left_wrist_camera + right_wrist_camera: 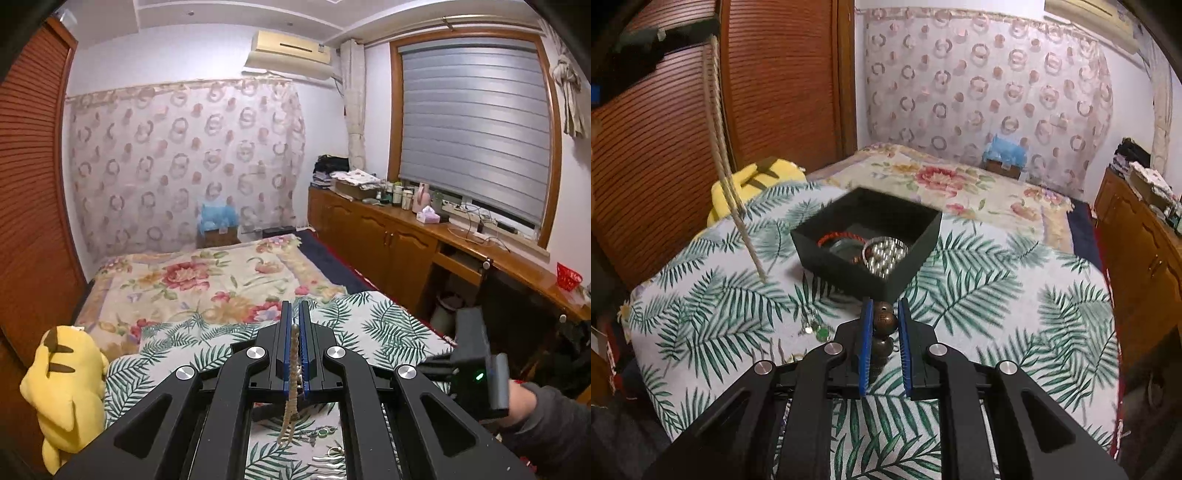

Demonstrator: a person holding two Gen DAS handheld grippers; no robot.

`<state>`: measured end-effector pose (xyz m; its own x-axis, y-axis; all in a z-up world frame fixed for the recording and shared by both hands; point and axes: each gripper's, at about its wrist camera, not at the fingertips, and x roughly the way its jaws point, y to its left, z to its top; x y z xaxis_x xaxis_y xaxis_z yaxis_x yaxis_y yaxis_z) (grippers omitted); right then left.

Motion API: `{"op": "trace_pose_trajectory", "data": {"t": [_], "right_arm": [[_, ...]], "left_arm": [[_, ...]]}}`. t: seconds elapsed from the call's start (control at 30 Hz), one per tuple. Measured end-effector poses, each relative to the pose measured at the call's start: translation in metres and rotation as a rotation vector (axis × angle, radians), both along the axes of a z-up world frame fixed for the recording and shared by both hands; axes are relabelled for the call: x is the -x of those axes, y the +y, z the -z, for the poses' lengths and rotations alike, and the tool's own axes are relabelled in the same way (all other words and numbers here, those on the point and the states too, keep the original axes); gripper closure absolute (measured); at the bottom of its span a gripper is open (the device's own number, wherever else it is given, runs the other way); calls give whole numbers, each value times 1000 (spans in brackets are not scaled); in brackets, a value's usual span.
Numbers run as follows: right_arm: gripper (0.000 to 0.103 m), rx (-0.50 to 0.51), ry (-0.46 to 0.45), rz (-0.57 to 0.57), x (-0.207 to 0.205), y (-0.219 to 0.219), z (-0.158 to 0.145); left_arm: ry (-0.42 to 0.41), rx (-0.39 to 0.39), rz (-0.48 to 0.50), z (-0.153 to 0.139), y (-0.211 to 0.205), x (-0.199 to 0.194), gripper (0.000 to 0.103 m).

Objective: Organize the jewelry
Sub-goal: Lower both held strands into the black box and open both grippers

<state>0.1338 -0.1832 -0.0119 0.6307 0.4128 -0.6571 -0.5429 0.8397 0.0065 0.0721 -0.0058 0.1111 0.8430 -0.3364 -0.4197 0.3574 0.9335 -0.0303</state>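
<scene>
A: Bedroom backdrop, and a palm-leaf printed cloth (979,295) is spread over the bed as the work surface. A square black open box (886,280) is seen near the cloth's far edge, with a red cord bracelet (842,236) and a silver bead bracelet (884,254) already inside.

B: And the right gripper (884,325)?

A: Clamped on a dark brown carved wooden bead bracelet (884,323), lifted just short of the box's near corner. Hard, round beads; slipping is judged likely unless one bead is pinched squarely.

B: The left gripper (294,332)?

A: Clenched on a long cream pearl strand (293,369), which hangs limp toward the cloth's left edge. Light but floppy; swinging is to be expected. More small pieces (816,328) are left lying near the cloth's front edge.
</scene>
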Motion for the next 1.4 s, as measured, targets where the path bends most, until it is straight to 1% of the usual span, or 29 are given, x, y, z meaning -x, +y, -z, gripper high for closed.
{"op": "trace_pose_trajectory", "data": {"t": [0.17,0.37,0.7,0.8,0.87,0.97,1.13,1.3,1.4], "right_arm": [[88,-12,-41,-3,-1,-2,-23],[88,-25,-68,-11,-11,-2,-42],[88,-67,-90,-39,-45,5,-67],[88,-75,-91,-43,-59,7,-71],[88,-80,-91,-46,-68,8,-72],[88,-91,-90,-59,-84,13,-74],[88,-94,-76,-81,-106,25,-69],[88,-81,-50,-90,-127,37,-52],[88,-83,-36,-99,-134,42,-45]], "left_arm": [[11,-3,-5,6,2,-7,100],[19,0,-1,9,3,-19,100],[2,4,13,-9,-3,-59,100],[2,6,11,-11,-4,-69,100],[15,10,5,-8,-4,-83,100],[45,13,-5,3,0,-102,100],[123,12,-19,35,5,-131,100],[187,10,-29,66,9,-146,100],[208,5,-34,78,10,-149,100]]}}
